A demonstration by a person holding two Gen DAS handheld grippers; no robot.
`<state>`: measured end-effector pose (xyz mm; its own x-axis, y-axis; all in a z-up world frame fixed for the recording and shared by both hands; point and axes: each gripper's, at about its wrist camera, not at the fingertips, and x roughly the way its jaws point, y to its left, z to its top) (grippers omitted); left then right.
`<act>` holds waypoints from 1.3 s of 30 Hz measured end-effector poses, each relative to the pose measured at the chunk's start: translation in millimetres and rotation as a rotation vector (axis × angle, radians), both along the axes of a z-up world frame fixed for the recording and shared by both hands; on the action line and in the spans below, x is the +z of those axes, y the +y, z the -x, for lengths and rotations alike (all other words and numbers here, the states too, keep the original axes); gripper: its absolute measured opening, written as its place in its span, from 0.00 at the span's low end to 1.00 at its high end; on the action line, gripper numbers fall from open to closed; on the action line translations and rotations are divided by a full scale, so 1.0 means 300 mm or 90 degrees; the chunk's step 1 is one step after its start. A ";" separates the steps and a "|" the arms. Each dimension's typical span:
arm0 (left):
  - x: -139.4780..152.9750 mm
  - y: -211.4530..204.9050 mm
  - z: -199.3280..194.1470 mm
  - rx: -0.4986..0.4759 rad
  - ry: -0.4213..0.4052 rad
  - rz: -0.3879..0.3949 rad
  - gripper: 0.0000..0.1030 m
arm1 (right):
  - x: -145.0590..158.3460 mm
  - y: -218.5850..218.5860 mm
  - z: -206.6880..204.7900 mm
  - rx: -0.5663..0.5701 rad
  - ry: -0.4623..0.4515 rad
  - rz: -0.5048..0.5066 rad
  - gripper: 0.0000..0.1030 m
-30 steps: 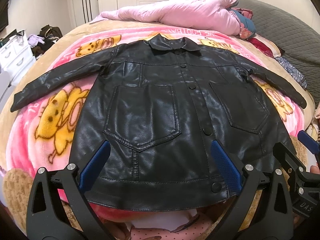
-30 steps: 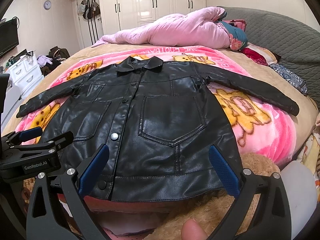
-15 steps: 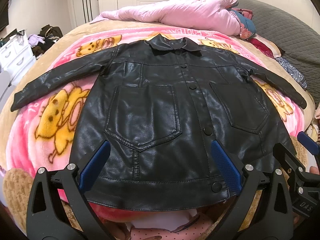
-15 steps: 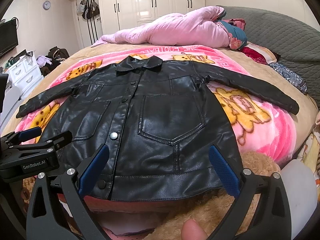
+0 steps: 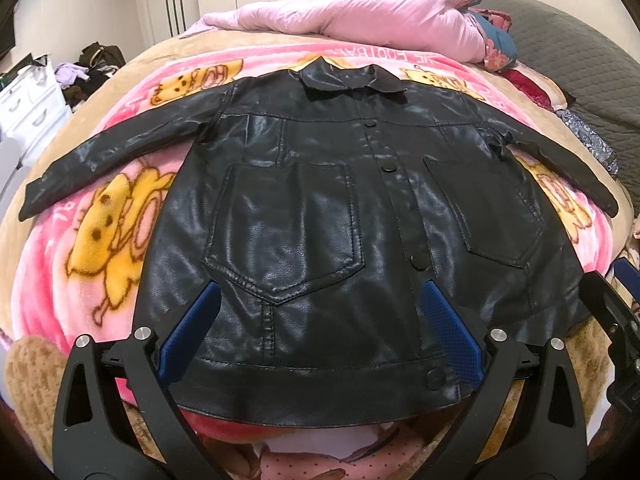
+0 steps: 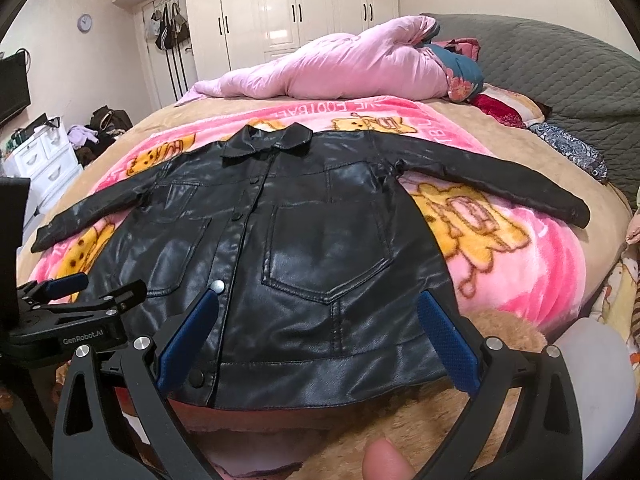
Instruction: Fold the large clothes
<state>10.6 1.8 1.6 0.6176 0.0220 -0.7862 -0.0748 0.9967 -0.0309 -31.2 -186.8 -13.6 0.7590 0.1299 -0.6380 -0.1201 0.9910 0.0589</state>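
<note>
A pink cartoon blanket [image 5: 100,240] covers the bed, showing bare at frame left and right. A black leather jacket [image 5: 320,216] lies flat at centre, front up, sleeves spread, hem toward the bottom edge. The left gripper [image 5: 318,328] and right gripper [image 6: 316,332] hang spread wide over the hem, holding nothing. A pink quilt [image 6: 340,68] sits beyond the collar.
</note>
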 end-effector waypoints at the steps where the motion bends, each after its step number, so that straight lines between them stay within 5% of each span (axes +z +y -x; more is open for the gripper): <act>1: 0.004 -0.003 -0.002 -0.002 -0.001 0.001 0.91 | 0.007 -0.006 -0.003 -0.002 -0.001 0.000 0.96; 13: 0.124 -0.021 -0.128 -0.001 -0.030 0.003 0.91 | 0.122 -0.063 -0.122 -0.003 -0.020 -0.003 0.96; 24: 0.237 0.006 -0.321 0.022 -0.051 0.053 0.91 | 0.280 -0.133 -0.336 -0.035 -0.048 -0.022 0.96; 39: 0.377 -0.110 -0.568 -0.046 -0.087 0.087 0.91 | 0.441 -0.307 -0.567 -0.159 -0.095 -0.080 0.96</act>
<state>180.9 -31.4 114.8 0.7148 -0.1270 -0.6877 0.0109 0.9853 -0.1705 138.9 -278.8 118.6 0.8616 -0.0014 -0.5076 0.1096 0.9769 0.1833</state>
